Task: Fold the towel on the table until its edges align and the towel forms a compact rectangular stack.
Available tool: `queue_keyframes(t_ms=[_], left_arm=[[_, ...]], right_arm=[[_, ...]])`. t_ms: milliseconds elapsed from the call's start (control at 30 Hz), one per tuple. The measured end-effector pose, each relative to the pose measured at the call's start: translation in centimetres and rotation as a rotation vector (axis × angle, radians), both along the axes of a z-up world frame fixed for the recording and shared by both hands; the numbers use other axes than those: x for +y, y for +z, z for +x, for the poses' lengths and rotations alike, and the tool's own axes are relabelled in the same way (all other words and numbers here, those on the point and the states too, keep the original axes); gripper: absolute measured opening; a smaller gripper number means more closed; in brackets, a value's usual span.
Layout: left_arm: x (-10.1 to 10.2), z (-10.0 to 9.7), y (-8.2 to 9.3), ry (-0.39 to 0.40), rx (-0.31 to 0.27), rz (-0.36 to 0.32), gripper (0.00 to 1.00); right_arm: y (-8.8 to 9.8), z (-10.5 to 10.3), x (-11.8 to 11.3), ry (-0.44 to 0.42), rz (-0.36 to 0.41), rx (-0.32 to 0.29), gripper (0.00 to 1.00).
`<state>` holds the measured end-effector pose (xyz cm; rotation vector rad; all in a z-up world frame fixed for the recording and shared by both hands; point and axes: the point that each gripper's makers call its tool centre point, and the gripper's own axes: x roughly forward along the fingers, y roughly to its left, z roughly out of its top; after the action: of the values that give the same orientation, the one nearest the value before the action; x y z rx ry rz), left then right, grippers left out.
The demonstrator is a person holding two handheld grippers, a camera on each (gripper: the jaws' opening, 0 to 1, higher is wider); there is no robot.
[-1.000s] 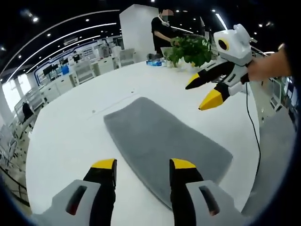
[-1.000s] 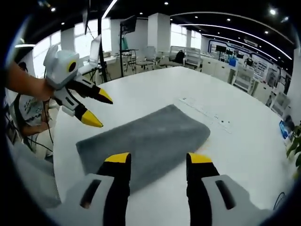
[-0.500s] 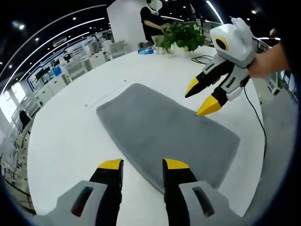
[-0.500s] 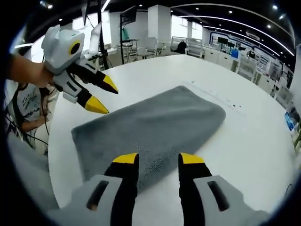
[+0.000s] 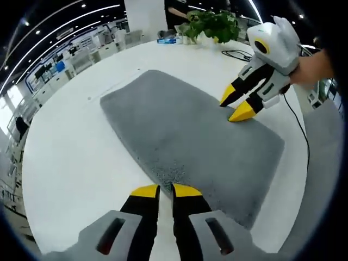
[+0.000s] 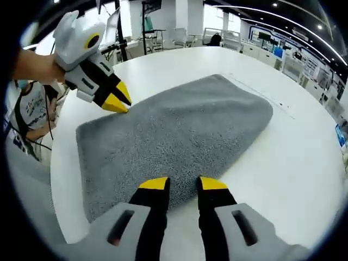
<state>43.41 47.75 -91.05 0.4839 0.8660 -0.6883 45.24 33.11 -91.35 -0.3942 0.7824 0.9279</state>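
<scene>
White round desk (image 5: 65,157) in an open-plan office carries the grey towel (image 5: 185,130), lying flat near the middle. We see the left tongs (image 5: 159,188) at the towel's long edge, jaws almost together with the edge between them; whether they pinch it we cannot tell. Right tongs (image 6: 184,183) sit at the opposite long edge, jaws slightly parted over the pile. A potted plant (image 5: 209,24) stands at the far rim.

grey towel (image 5: 185,130), flat, on white table (image 5: 70,157)
</scene>
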Motion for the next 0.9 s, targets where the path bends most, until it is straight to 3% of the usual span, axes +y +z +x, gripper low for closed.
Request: queue_keyframes(t_ms=[400, 900], left_arm=[[-1.8, -0.3, 0.0, 0.024, 0.003, -0.04, 0.01], [-7.9, -1.4, 0.0, -0.014, -0.008, -0.094, 0.01]], right_arm=[[0.0, -0.5, -1.4, 0.063, -0.043, -0.007, 0.17], [0.0, -1.2, -7.4, 0.037, -0.087, -0.016, 0.17]])
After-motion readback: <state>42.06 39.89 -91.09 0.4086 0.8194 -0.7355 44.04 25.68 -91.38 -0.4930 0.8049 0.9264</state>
